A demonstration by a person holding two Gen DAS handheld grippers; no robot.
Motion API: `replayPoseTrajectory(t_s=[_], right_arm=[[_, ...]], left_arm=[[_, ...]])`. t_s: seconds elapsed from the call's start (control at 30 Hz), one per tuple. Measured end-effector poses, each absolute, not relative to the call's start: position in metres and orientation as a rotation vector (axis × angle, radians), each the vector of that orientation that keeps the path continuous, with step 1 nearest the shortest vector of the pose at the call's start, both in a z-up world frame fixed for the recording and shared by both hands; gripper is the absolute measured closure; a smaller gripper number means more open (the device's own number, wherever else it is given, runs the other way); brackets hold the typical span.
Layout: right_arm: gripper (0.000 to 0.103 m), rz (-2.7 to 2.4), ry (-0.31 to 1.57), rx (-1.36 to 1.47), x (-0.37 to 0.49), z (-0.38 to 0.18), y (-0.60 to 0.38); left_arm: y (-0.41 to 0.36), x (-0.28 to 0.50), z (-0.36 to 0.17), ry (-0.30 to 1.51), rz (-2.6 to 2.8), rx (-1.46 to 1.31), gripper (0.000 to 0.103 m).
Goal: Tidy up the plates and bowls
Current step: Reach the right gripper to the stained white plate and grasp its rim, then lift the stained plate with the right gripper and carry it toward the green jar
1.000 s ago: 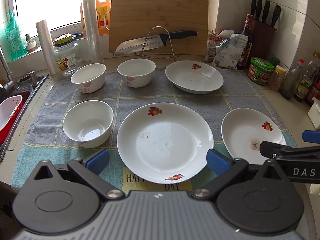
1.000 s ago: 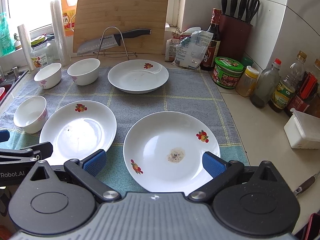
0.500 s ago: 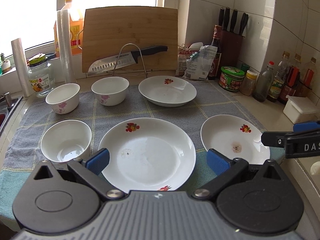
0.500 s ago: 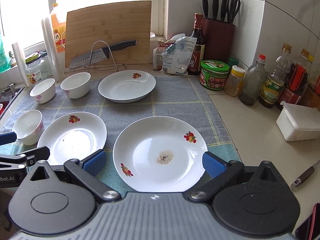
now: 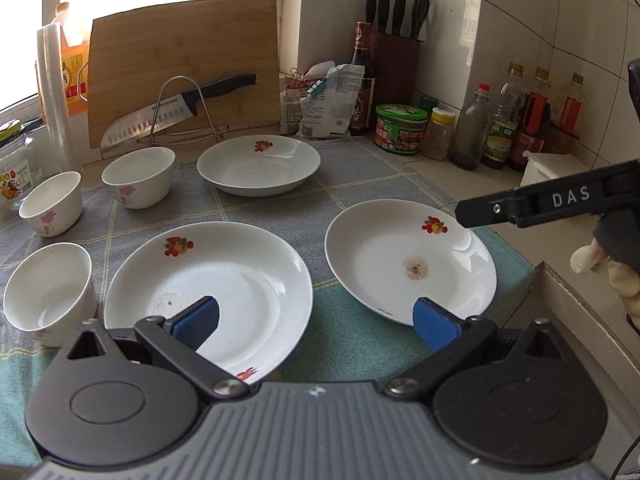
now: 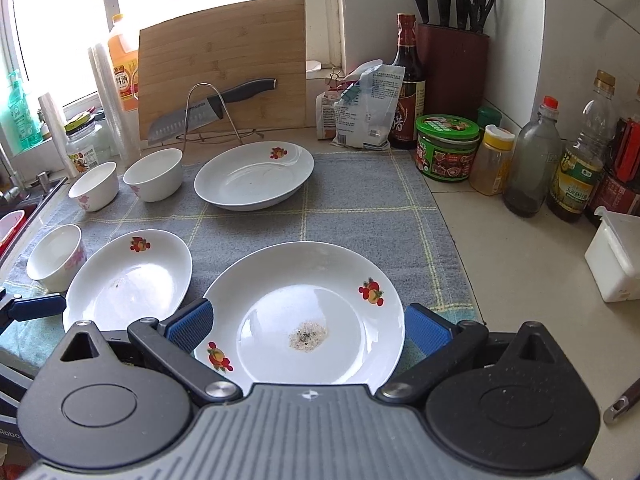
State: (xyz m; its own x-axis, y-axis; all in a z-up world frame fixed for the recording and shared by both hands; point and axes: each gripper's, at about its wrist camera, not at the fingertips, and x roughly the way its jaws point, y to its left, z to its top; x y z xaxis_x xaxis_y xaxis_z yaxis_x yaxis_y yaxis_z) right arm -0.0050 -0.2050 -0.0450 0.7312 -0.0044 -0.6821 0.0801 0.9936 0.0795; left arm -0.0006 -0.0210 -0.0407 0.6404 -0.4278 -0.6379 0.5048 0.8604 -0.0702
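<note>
Three white plates with fruit prints lie on a grey checked towel [image 5: 360,184]: a near-left plate [image 5: 208,288], a near-right plate [image 5: 408,260] with a brown stain, and a far plate [image 5: 260,166]. Three white bowls with pink flowers stand at the left [image 5: 48,284] [image 5: 52,202] [image 5: 138,176]. My left gripper [image 5: 316,320] is open, its jaws wide, between the two near plates. My right gripper [image 6: 306,326] is open over the stained plate [image 6: 304,312], holding nothing. The far plate [image 6: 254,174] and the near-left plate [image 6: 128,276] also show in the right wrist view.
A bamboo cutting board [image 5: 184,64] and a knife [image 5: 180,106] on a wire rack stand at the back. Jars and bottles [image 6: 532,164], a knife block [image 6: 452,64] and a white box [image 6: 616,260] crowd the right. A sink [image 6: 12,216] lies at the left.
Both views have swung right and dropped nearer the near plates. The left gripper now sits over the gap between the two near plates; the right gripper is closer to the stained plate.
</note>
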Motion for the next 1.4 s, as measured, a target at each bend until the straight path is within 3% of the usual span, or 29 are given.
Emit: replayPoseTrajectory(t_s=[0.63,1.23,1.4], right_arm=[[0.000,0.265,0.887,0.129,0.062,-0.103,-0.277],[0.000,0.484,0.910,0.143,0.098,-0.122,-0.293],[0.005,0.525,0.922,0.168,0.106,-0.127,-0.296]], left_arm=[[-0.106,-0.005,-0.100,0.753,-0.583,0.246,0.001],[-0.122,0.007,-0.115,0.694,-0.643,0.341,0.002],[-0.125,0.009,-0.116,0.694,-0.661,0.352,0.001]])
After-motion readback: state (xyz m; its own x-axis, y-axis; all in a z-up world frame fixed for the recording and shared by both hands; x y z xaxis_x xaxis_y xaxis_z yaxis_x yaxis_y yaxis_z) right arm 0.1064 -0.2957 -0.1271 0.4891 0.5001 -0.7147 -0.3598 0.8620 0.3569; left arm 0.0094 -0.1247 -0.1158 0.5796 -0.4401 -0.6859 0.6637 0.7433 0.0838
